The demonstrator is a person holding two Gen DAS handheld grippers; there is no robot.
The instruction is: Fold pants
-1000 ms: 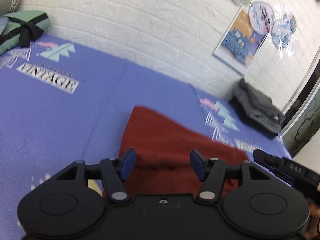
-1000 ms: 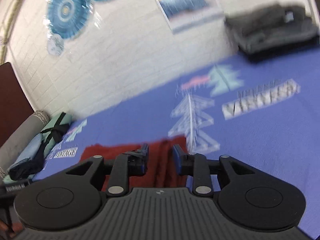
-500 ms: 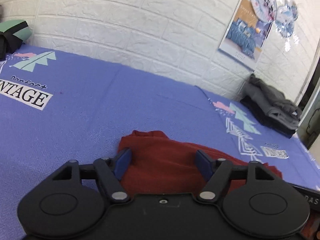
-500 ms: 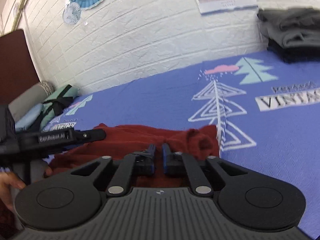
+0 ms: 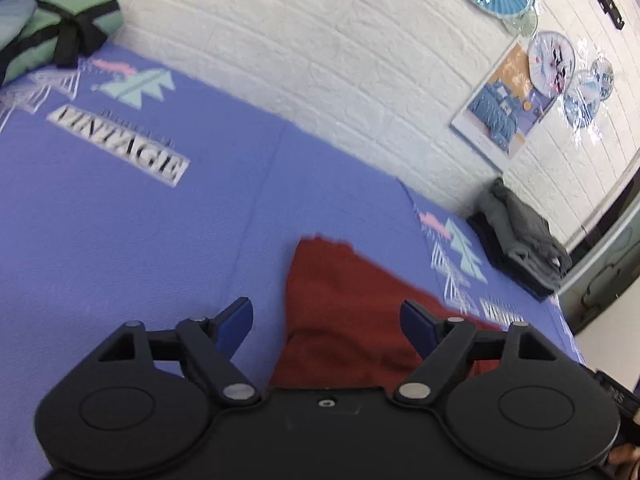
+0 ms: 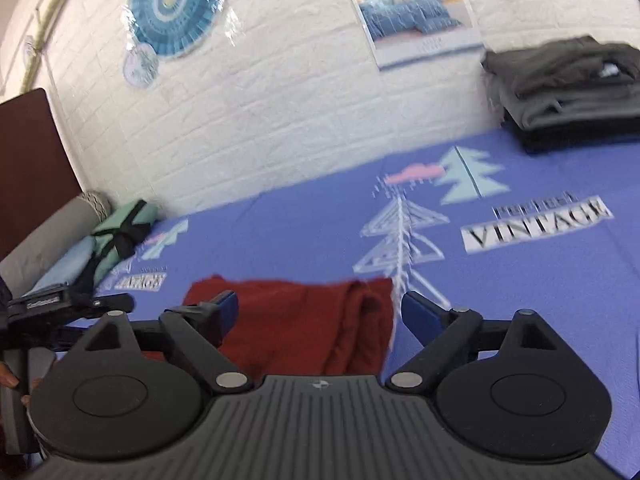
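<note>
The dark red pants [image 5: 352, 312] lie folded in a compact block on the purple bed sheet [image 5: 160, 232]. In the right wrist view the pants [image 6: 304, 324] show a rolled fold along their right edge. My left gripper [image 5: 326, 320] is open and empty, held above the pants' left edge. My right gripper [image 6: 320, 316] is open and empty, above the pants' near side. The left gripper's body [image 6: 68, 308] shows at the left of the right wrist view.
A stack of folded grey clothes [image 6: 568, 88] sits at the far right by the white brick wall [image 6: 280, 112]. A green and blue bundle with a black strap [image 5: 56, 40] lies at the far left. A dark headboard [image 6: 28, 176] stands left.
My right gripper was shut on the pants half a second ago and is now open. Both grippers have lifted up and away from the pants, which stay on the sheet.
</note>
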